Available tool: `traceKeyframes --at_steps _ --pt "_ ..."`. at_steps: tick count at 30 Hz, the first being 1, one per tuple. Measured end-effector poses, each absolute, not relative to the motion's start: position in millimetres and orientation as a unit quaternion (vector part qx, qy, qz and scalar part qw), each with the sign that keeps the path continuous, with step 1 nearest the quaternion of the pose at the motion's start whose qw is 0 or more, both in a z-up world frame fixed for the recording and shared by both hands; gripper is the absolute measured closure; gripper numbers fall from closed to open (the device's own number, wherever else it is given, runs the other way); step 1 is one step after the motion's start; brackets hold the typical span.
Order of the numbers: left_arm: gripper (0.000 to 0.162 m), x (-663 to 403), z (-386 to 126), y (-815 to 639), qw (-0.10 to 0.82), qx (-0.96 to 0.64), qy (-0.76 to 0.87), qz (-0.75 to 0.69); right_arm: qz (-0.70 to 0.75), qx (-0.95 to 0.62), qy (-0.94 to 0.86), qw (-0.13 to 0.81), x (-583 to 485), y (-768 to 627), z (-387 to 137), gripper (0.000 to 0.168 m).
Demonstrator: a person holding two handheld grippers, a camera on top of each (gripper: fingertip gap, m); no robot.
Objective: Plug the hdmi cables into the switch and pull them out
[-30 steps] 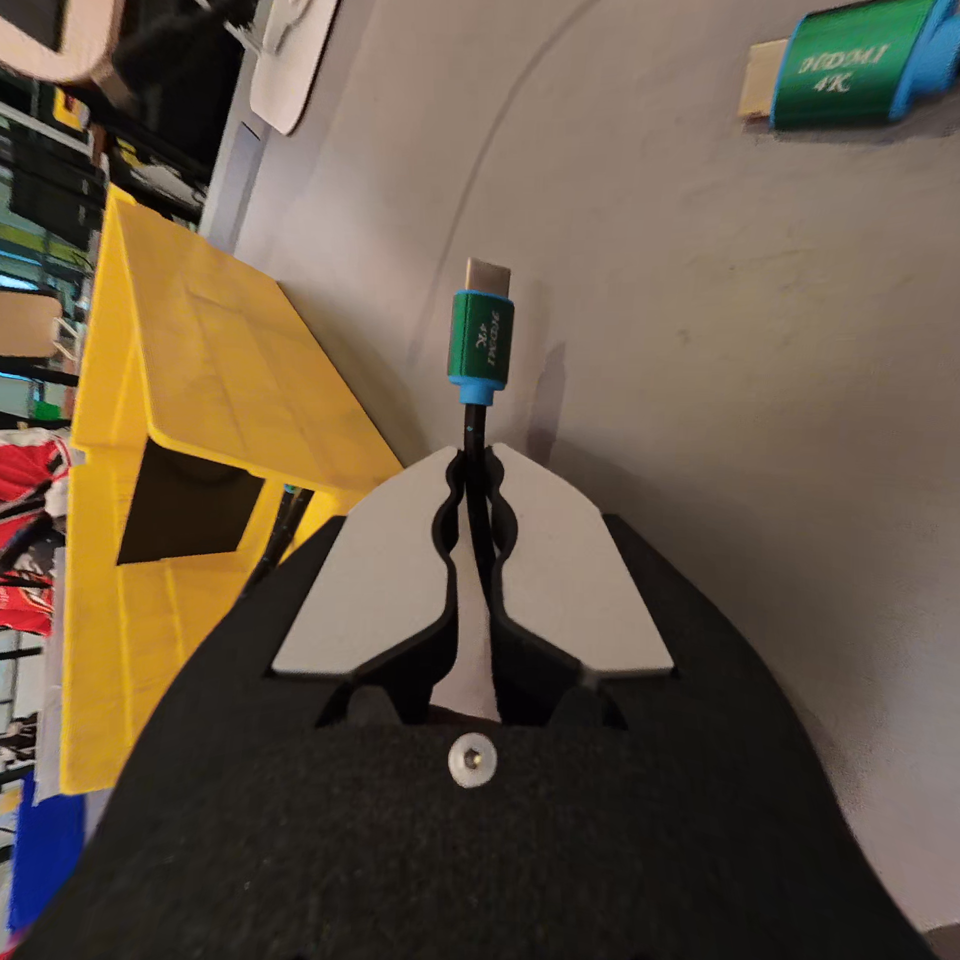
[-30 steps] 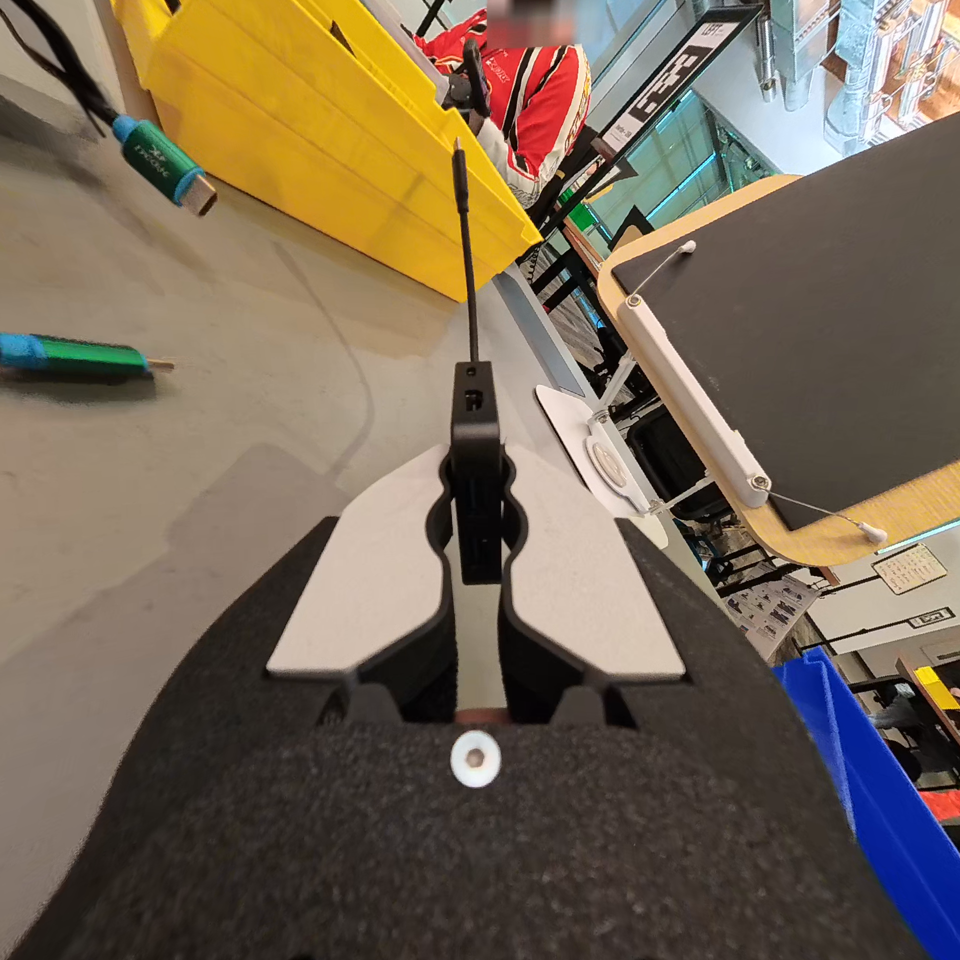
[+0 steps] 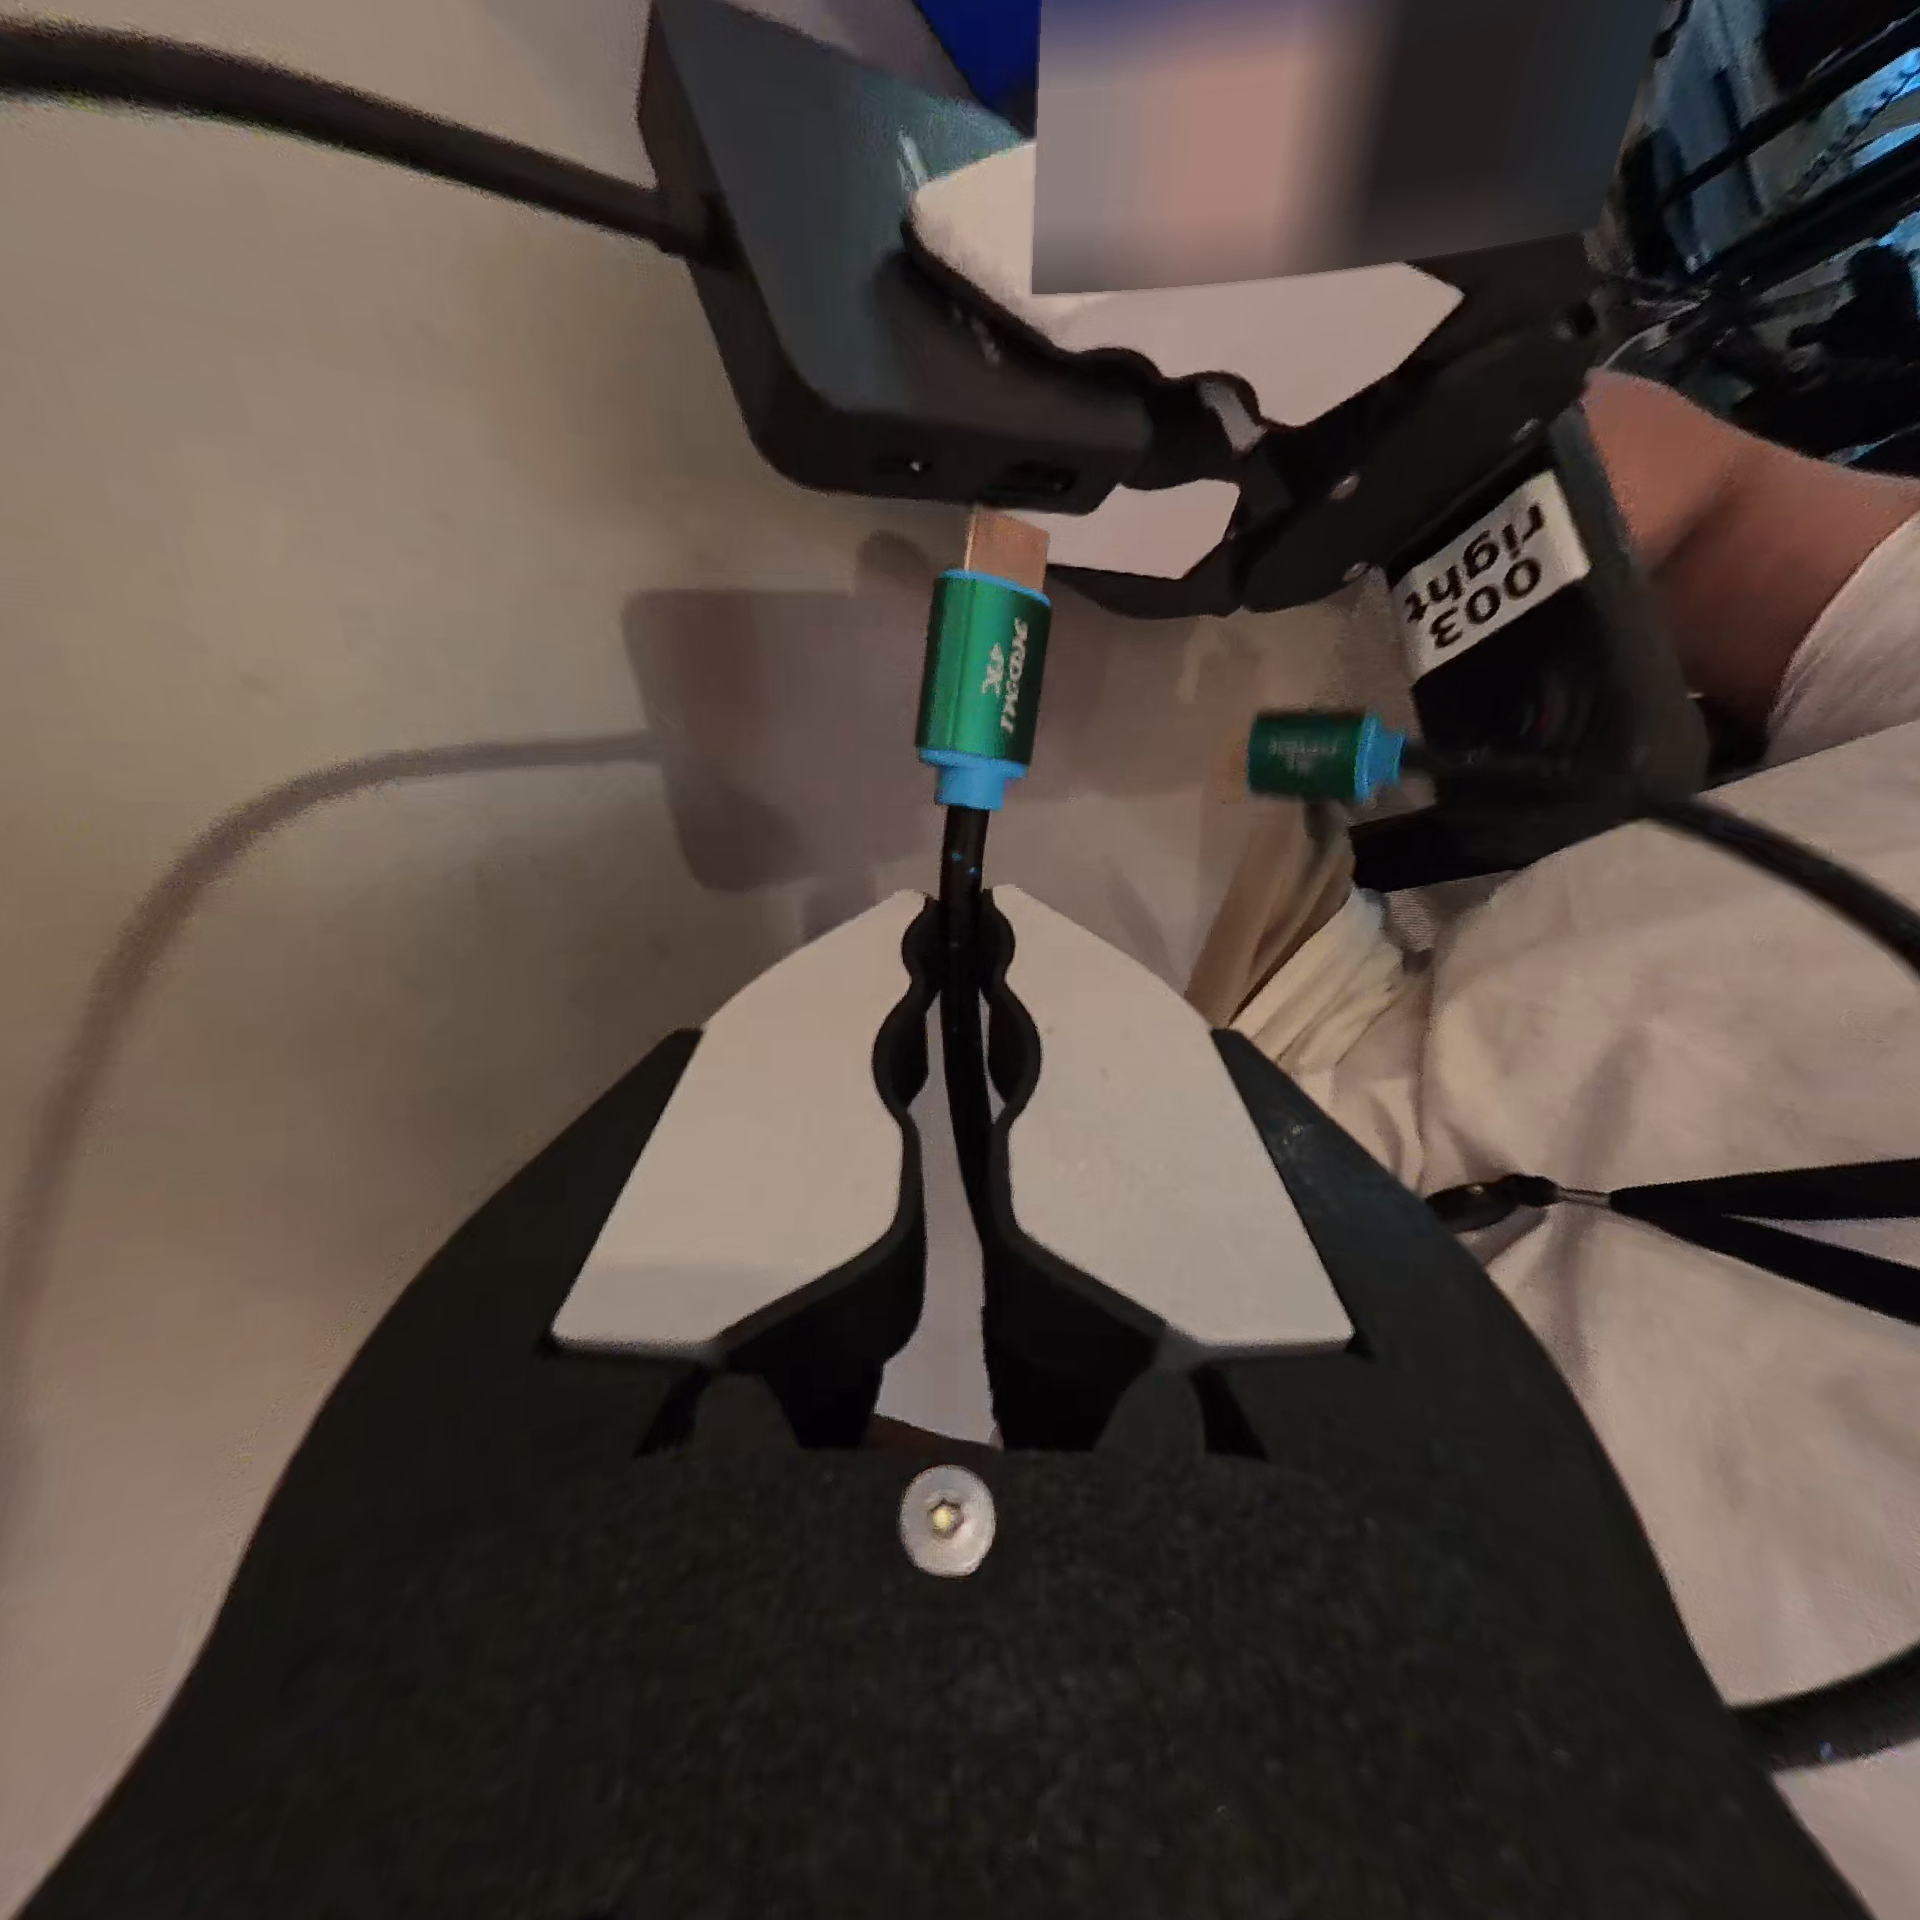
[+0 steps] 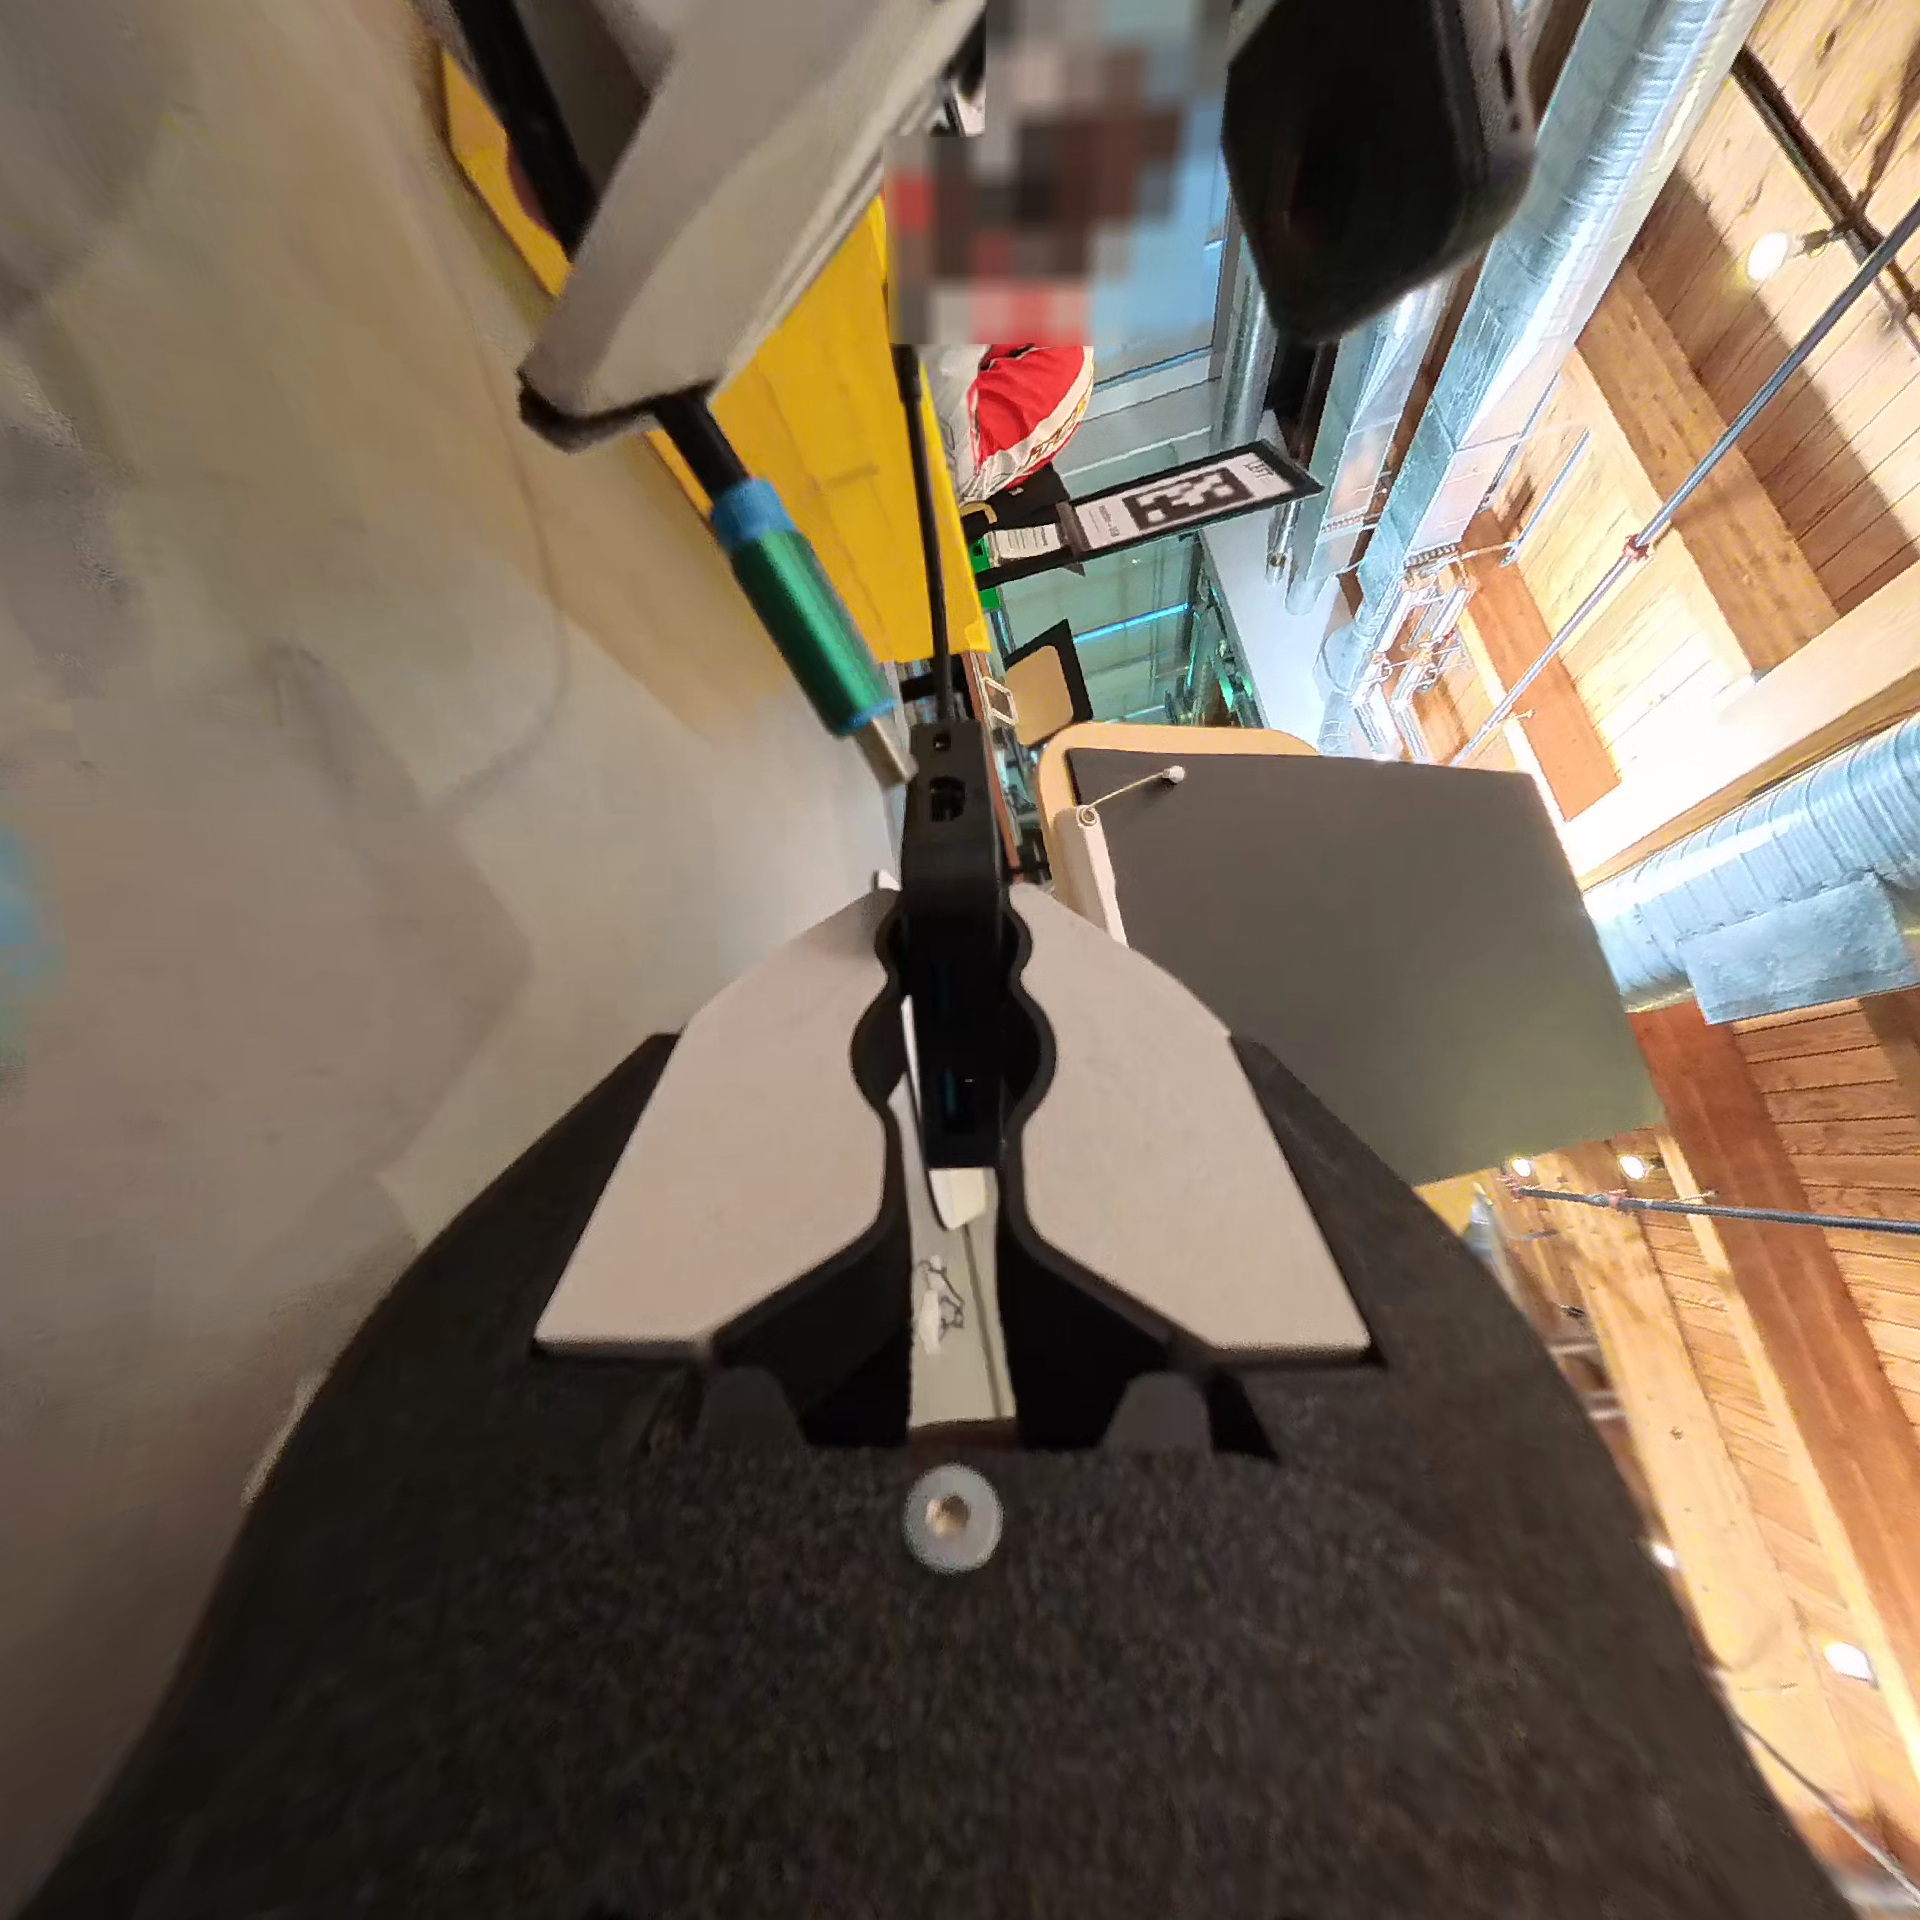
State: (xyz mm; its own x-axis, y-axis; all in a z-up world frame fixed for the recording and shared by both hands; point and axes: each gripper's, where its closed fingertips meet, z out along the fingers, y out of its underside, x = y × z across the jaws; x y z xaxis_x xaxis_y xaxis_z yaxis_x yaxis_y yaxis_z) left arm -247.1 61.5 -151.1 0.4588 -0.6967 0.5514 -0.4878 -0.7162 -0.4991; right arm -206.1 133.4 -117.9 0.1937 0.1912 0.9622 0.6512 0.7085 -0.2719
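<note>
My left gripper [image 3: 956, 906] is shut on the black cable just behind a green HDMI plug with a blue collar [image 3: 982, 675]. The plug's gold tip [image 3: 1006, 545] sits right below a port on the edge of the black switch [image 3: 831, 270]; I cannot tell if they touch. My right gripper [image 4: 951, 896] is shut on the switch [image 4: 940, 821], seen edge-on, and also shows in the left wrist view [image 3: 1164, 447]. In the right wrist view the held plug [image 4: 810, 623] slants in from the upper left. A second green plug [image 3: 1314, 753] lies on the table.
A thick black cable [image 3: 364, 135] leaves the switch's far end over the grey table [image 3: 312, 623]. A yellow bin [image 4: 821, 416] stands behind. A hand [image 3: 1714, 499] and white sleeve [image 3: 1662, 1039] fill the right side. A black board [image 4: 1351, 956] stands off the table. My hands' fingertips stand some 9 cm from each other.
Both grippers have come together. The left one swung from facing the bare table and yellow bin to pointing its plug at the switch's port. The right still holds the switch.
</note>
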Motion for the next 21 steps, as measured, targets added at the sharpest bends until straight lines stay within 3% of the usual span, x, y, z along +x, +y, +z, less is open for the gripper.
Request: traceKeyframes --at_steps 21 --pt "0.156 -247 -166 60 0.105 -0.858 0.308 -0.399 -0.244 -0.322 -0.635 0.658 -211 139 -138 0.155"
